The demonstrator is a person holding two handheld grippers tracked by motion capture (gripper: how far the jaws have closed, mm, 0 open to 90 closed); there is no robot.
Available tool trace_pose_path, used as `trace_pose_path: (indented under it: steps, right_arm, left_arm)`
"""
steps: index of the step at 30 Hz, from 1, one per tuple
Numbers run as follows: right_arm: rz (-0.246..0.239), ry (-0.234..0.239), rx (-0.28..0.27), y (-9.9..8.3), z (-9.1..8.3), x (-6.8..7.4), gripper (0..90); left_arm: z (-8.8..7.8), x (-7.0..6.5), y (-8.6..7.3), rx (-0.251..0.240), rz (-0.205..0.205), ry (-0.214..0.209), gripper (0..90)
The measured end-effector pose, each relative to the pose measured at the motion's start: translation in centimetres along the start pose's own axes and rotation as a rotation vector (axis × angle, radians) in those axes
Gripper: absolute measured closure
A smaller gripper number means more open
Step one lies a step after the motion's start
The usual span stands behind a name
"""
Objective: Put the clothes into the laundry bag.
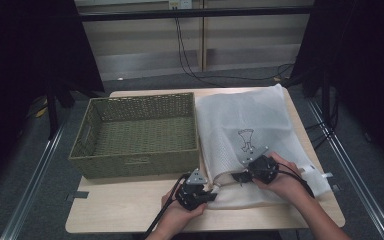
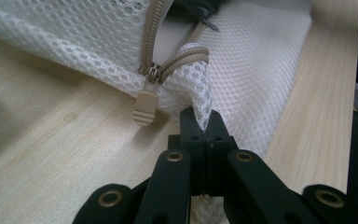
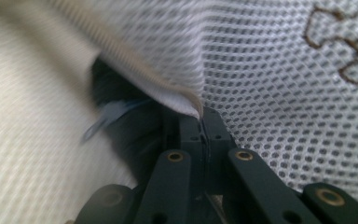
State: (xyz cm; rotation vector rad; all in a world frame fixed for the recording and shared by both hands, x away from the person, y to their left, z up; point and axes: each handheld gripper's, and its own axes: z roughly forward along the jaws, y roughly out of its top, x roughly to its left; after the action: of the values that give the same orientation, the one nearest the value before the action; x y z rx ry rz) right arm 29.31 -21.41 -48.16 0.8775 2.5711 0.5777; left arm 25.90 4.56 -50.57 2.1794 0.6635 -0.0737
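White mesh laundry bag flat on table, just right of green woven basket. My left gripper at bag's near-left corner, jaws clamped on mesh fold just beside zipper end; beige zipper pull hangs loose on wood left of my jaws. My right gripper at bag's near edge, right of left one, jaws pinched on upper zipper lip, lifting it; dark gap of opened bag shows beneath.
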Motion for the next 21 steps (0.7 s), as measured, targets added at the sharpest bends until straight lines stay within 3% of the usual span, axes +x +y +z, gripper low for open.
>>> trace_pose_path:
  steps: [2,4,8,10,11,15,16,17,19,21]
  right_arm:
    - [0.034,-0.074,-0.022,0.6,1.0,-0.7,89.9]
    - [0.067,-0.121,-0.042,1.1,1.8,-1.3,89.9]
    - [0.121,-0.165,-0.061,2.0,3.1,-2.9,89.9]
    - [0.177,-0.181,-0.071,2.4,3.7,-3.6,90.0]
    - [0.185,-0.186,-0.077,2.5,3.9,-3.9,90.0]
    - [0.21,-0.193,-0.064,2.8,4.0,-4.0,89.6]
    - [0.21,-0.184,-0.08,2.6,3.8,-4.0,89.0]
    - [0.252,-0.147,-0.098,2.3,3.4,-4.0,88.1]
    - [0.314,-0.097,-0.174,1.3,1.9,-3.9,80.2]
    - [0.334,-0.066,-0.265,-0.1,-0.4,-3.6,67.5]
  left_arm:
    - [0.0,0.1,0.0,-0.007,-0.02,-0.009,89.9]
    - [0.0,0.1,0.0,-0.005,-0.008,-0.008,89.9]
    - [0.0,0.2,-0.1,-0.012,-0.025,-0.014,89.8]
    - [0.0,0.3,-0.1,-0.011,-0.019,-0.02,89.8]
    - [0.0,0.4,-0.1,-0.013,-0.037,-0.027,89.8]
    - [0.1,0.4,-0.1,-0.024,-0.052,-0.025,89.6]
    - [0.1,0.6,-0.1,-0.019,-0.057,-0.035,89.5]
    - [0.1,0.7,-0.1,-0.024,-0.067,-0.044,89.4]
    - [0.2,0.9,-0.1,-0.028,-0.087,-0.048,89.2]
    - [0.2,0.9,-0.2,-0.034,-0.084,-0.053,89.0]
